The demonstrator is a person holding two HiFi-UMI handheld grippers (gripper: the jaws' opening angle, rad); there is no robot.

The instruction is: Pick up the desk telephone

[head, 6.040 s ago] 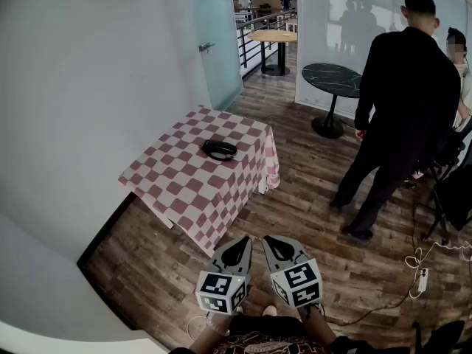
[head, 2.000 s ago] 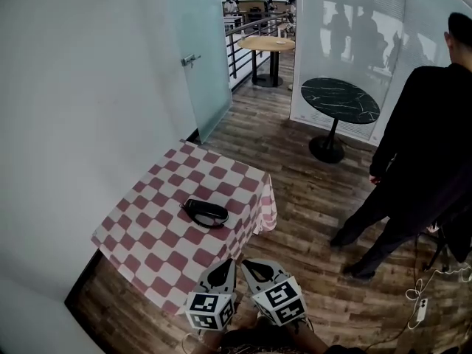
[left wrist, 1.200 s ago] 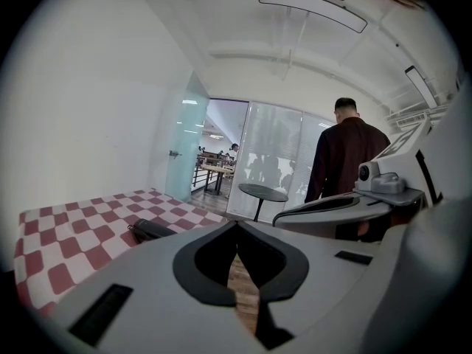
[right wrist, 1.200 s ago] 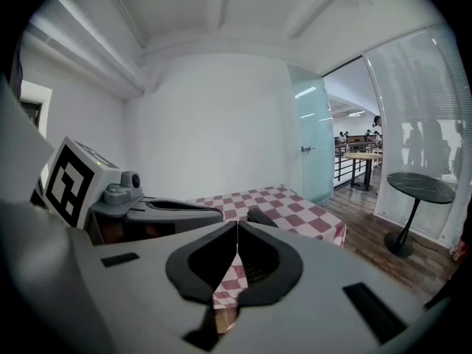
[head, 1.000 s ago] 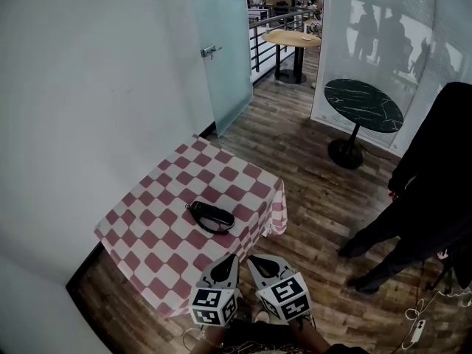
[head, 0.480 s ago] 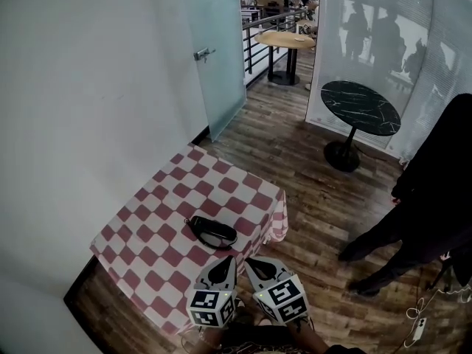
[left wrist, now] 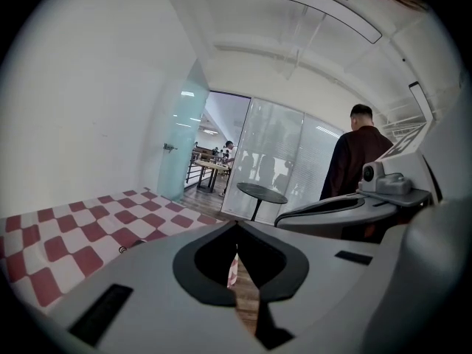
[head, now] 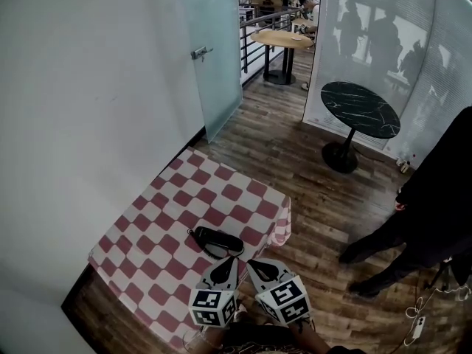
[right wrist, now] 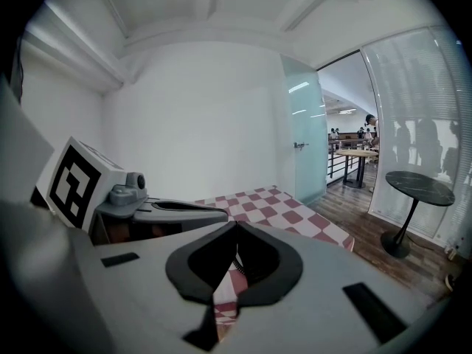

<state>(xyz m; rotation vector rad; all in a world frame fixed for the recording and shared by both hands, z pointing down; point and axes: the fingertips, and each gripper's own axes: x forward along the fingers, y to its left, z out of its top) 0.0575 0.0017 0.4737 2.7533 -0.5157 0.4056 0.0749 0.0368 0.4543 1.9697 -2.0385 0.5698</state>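
Observation:
The desk telephone (head: 216, 241), black and flat with a cord, lies on the red-and-white checked table (head: 158, 220) near its front edge. In the head view both grippers are held side by side, just short of the phone and pointing at it. My left gripper (head: 231, 260) is shut with nothing in it, its jaws meeting at the tip (left wrist: 236, 226). Beside it, my right gripper (head: 250, 262) is likewise shut and empty (right wrist: 236, 224). Through the right gripper's jaw opening a bit of coiled cord (right wrist: 238, 257) shows over the checked cloth. Neither gripper touches the phone.
A white wall runs along the table's left side, with a frosted glass door (head: 217, 50) beyond. A person in black (head: 435, 212) stands on the wooden floor at right. Behind are a round black table (head: 360, 109) and a wooden round table (head: 280, 38). Cables (head: 413, 323) lie at lower right.
I have come closer to the table. Both grippers have moved forward together and now sit right at the phone's near side. Both stayed shut.

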